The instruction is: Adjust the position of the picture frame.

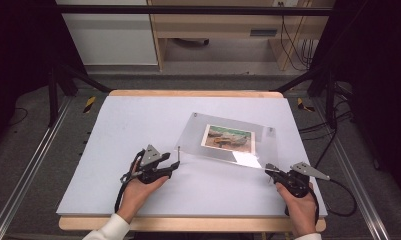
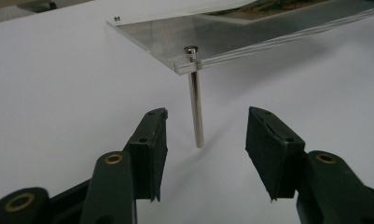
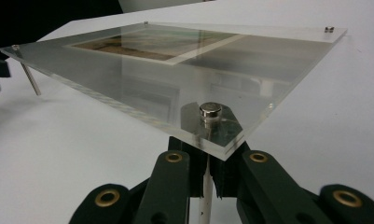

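Right gripper (image 3: 208, 186) clamps the leg (image 3: 206, 196) under the frame's (image 1: 228, 142) near corner, holding that acrylic frame tilted above the table (image 1: 138, 130). Left gripper (image 2: 201, 140) gapes wide around the other pin (image 2: 196, 107), touching nothing; closing squarely on it looks next, probably to unscrew it.

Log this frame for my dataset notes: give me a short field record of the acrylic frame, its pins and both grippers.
item: clear acrylic photo frame holding a picture
surface: white table
frame pose: near edge raised on metal pins
left pin: upright under the corner, tip on table, untouched
left gripper: open, jaws either side of left pin
right pin: under the near right corner
right gripper: shut on right pin
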The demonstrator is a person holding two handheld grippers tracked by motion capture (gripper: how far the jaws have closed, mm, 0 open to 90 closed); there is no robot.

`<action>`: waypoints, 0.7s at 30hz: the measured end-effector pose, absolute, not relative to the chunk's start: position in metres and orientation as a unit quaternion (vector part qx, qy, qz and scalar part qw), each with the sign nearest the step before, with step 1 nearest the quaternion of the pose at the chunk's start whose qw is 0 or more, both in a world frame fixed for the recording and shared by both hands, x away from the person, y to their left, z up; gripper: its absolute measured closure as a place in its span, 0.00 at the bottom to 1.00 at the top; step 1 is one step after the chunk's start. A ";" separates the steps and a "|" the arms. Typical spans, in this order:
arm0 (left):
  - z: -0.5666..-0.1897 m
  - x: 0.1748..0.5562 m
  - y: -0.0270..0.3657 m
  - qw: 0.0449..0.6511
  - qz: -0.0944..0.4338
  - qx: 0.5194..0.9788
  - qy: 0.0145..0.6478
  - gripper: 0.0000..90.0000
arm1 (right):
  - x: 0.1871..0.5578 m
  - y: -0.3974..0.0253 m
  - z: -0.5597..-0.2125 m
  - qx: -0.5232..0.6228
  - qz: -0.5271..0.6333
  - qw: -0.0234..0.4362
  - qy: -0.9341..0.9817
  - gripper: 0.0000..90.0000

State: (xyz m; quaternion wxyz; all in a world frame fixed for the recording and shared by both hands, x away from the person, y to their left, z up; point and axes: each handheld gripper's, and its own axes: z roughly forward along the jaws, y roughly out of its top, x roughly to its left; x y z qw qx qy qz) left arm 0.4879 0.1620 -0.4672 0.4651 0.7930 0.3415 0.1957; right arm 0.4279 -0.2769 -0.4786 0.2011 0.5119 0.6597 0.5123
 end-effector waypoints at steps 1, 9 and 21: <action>-0.468 0.491 0.160 0.464 0.195 0.793 0.344 0.60 | 0.428 -0.277 -0.478 0.514 0.515 0.197 0.657 0.94; -0.472 0.514 0.151 0.500 0.180 0.759 0.375 0.75 | 0.431 -0.280 -0.476 0.517 0.518 0.194 0.653 0.94; -0.471 0.520 0.144 0.522 0.169 0.752 0.365 0.93 | 0.431 -0.280 -0.477 0.522 0.520 0.192 0.648 0.90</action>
